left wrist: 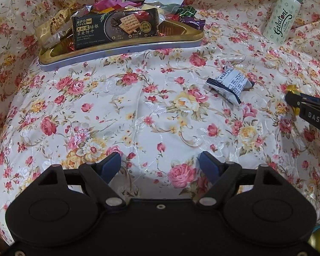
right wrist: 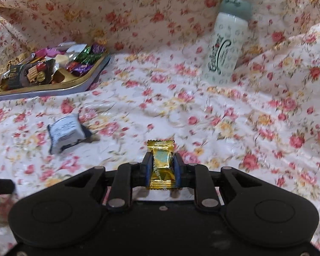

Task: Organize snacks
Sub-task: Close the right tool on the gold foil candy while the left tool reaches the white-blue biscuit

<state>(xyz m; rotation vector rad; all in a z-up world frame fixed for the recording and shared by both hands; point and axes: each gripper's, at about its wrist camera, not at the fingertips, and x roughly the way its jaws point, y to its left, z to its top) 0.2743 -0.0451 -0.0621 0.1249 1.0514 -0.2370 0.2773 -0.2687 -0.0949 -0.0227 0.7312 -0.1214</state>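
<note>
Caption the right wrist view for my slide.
Right gripper shut on gold foil-wrapped candy above floral tablecloth.

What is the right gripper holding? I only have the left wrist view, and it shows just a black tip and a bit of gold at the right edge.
Observer: The right gripper is shut on a gold-wrapped candy, pinched across its middle between the blue pads.
Operator: Is anything printed on the wrapper?
Observer: There is lettering along it, too small to read, and a pale greenish patch in the centre.
Operator: From that side, is the tray full?
Observer: The gold tray shows a bare gold patch near its front edge, beside the dark cracker packet.
Operator: And the white bottle?
Observer: The white bottle tilts, its grey cap toward the cloth behind.
</note>
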